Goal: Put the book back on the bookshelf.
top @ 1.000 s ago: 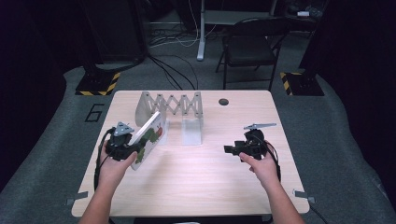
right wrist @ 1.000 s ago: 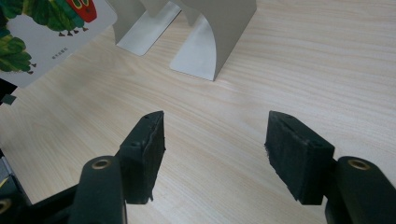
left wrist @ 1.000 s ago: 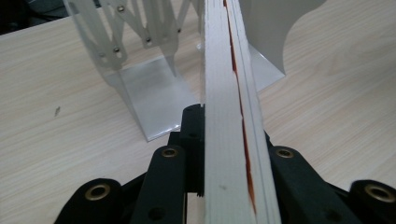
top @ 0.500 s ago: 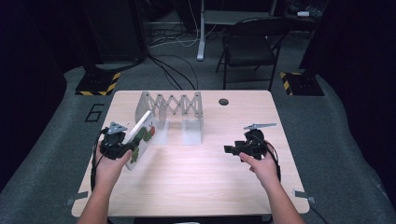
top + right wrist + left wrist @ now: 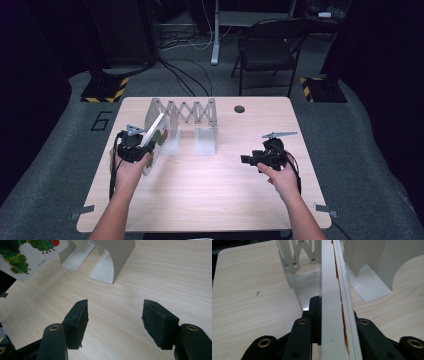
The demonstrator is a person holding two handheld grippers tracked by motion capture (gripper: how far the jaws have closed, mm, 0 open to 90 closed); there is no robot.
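Overhead, the left gripper (image 5: 134, 146) sits at the left side of the table (image 5: 210, 200), its jaws clamped on a thin picture book (image 5: 154, 142) held on edge, tilted, just near of the folding metal rack (image 5: 186, 111). The right gripper (image 5: 260, 159) hovers well apart over the right side, empty.

Along the left gripper (image 5: 332, 322), the book's (image 5: 332, 302) white edge runs up between the black jaws, pinched tight, with the rack's (image 5: 294, 262) uprights just beyond.

Along the right gripper (image 5: 115, 315), the jaws stand apart with only bare wood between them; the book's (image 5: 27, 260) caterpillar cover shows far left, beside the rack's (image 5: 112, 262) plates.
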